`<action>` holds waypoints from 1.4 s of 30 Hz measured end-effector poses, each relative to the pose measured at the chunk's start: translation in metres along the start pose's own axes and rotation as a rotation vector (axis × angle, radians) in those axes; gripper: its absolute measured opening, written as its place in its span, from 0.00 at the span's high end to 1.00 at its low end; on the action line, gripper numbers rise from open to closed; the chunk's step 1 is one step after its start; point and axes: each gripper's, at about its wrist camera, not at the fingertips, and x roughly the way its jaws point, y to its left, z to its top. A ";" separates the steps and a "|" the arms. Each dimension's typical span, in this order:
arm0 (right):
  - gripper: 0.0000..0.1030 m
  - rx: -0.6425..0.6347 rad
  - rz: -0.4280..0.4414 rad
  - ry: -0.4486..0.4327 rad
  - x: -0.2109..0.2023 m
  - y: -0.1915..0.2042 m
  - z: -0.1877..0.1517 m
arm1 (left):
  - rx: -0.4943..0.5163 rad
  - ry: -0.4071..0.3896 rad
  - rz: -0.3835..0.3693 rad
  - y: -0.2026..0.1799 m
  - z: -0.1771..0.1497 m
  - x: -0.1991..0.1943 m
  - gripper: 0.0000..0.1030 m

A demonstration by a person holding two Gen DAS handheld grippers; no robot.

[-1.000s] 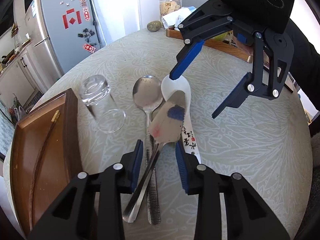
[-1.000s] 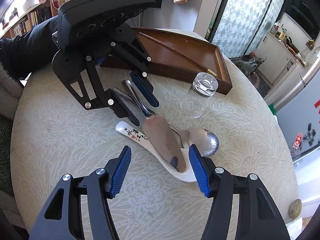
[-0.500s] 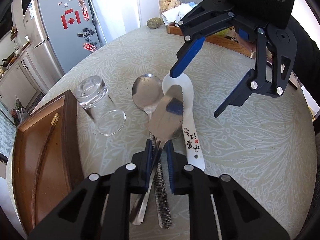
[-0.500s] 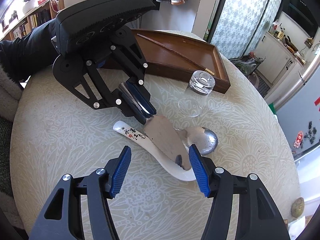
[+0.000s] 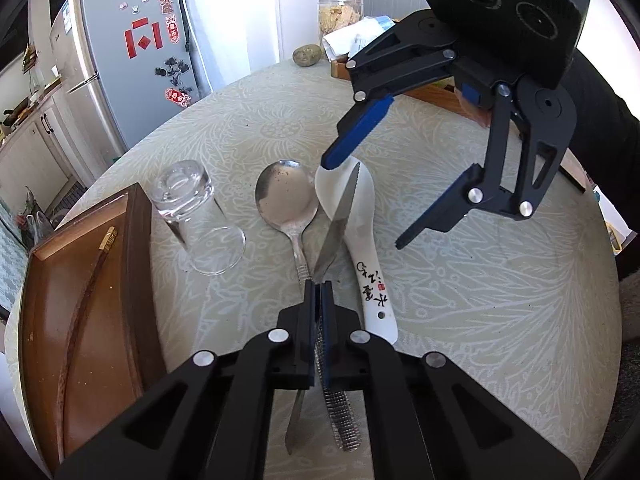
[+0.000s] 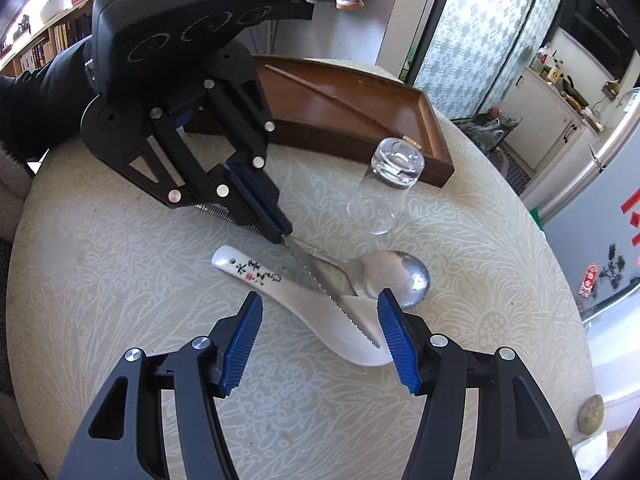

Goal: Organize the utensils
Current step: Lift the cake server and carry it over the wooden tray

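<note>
Left gripper (image 5: 317, 292) just closing, clamped on our knife (image 5: 338, 216), blade toward twelve o'clock; right gripper (image 6: 320, 334) apart over the white spoon (image 6: 320, 312) between its fingers.

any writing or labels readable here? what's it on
White ceramic spoon: black brush-written characters and a small red seal on its handle; the script is too cursive to read with confidence.
Fridge: red paper decorations and magnets bearing characters, too small and distorted to read.
Books on the shelf: spines too blurred to read.
No other text, brand or number is legible.
</note>
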 end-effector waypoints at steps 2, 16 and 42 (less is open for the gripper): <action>0.42 0.000 -0.013 0.002 0.004 -0.002 0.002 | 0.002 -0.002 0.001 -0.001 -0.001 0.000 0.97; 0.87 -0.028 -0.014 0.013 0.014 -0.004 0.004 | -0.001 -0.021 0.000 0.001 -0.001 -0.007 0.96; 0.87 -0.148 -0.094 -0.010 -0.021 0.022 0.075 | 0.008 -0.115 0.105 -0.001 -0.017 -0.087 0.96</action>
